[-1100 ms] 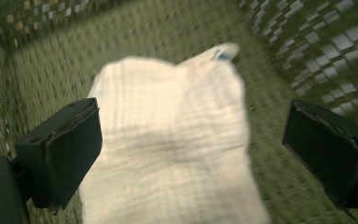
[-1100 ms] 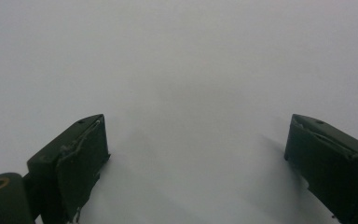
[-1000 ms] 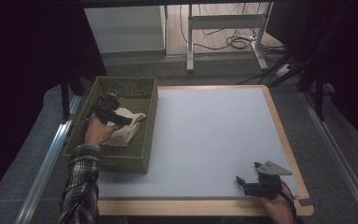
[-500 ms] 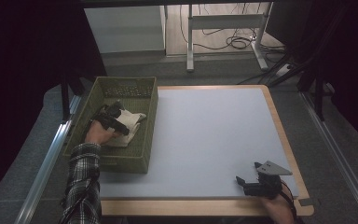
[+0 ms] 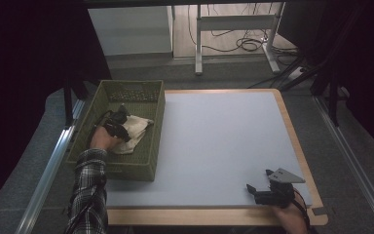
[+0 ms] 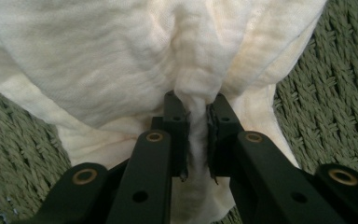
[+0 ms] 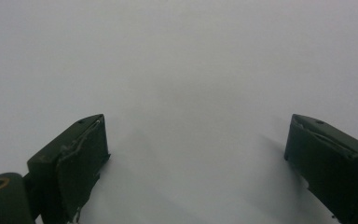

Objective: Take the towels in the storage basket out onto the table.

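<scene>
A crumpled white cloth (image 5: 136,129) lies in a green woven basket (image 5: 132,91) at the table's left edge. My left gripper (image 5: 124,117) reaches down into the basket. In the left gripper view its jaws have just been closing, and they now pinch a raised fold of the cloth (image 6: 121,60) between the pads; the left gripper (image 6: 196,100) is shut on it. My right gripper (image 5: 259,180) rests near the table's front right corner. In the right gripper view the right gripper (image 7: 196,135) stands open, with bare table surface between its jaws.
The table (image 5: 214,141) has a pale blue-grey top with a wooden border. The basket's woven floor (image 6: 335,79) shows around the cloth. Behind the table are desk legs and cables (image 5: 243,44) on the floor.
My left hand has sunk a little into the basket, onto the cloth. The right gripper has kept still.
</scene>
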A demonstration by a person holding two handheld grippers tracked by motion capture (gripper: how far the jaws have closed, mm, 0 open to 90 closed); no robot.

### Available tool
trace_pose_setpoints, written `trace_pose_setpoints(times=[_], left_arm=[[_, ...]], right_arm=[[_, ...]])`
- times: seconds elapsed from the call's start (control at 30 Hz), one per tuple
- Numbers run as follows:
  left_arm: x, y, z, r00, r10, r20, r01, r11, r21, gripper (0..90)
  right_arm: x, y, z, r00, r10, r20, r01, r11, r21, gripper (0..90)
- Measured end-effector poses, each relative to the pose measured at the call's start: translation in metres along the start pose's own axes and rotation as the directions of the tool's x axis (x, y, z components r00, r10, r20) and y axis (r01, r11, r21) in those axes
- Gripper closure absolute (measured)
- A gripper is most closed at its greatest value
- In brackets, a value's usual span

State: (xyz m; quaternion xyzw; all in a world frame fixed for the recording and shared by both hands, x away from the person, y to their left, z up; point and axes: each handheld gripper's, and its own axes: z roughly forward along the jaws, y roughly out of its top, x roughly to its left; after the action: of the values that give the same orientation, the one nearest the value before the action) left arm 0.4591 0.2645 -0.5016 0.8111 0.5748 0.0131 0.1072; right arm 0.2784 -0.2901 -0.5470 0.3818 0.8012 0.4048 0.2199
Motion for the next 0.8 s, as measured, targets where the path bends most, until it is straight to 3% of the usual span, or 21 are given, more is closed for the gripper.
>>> trace_pose_setpoints(times=[0.1,0.37,0.8], left_arm=[[-0.001,0.0,-0.003,1.0,-0.004,-0.005,0.004,0.9999,-0.01,82.3],[-0.001,-0.007,-0.022,0.9999,-0.003,-0.01,0.002,0.9948,-0.102,82.3],[0.0,-0.026,-0.06,1.0,0.01,0.0,-0.009,0.9612,-0.276,82.3]], right_arm=[[0.0,0.0,0.0,1.0,0.0,0.0,0.0,1.0,0.0,6.2],[0.0,0.0,0.0,1.0,0.0,0.0,0.0,1.0,0.0,6.2],[0.0,0.0,0.0,1.0,0.0,0.0,0.0,1.0,0.0,6.2]])
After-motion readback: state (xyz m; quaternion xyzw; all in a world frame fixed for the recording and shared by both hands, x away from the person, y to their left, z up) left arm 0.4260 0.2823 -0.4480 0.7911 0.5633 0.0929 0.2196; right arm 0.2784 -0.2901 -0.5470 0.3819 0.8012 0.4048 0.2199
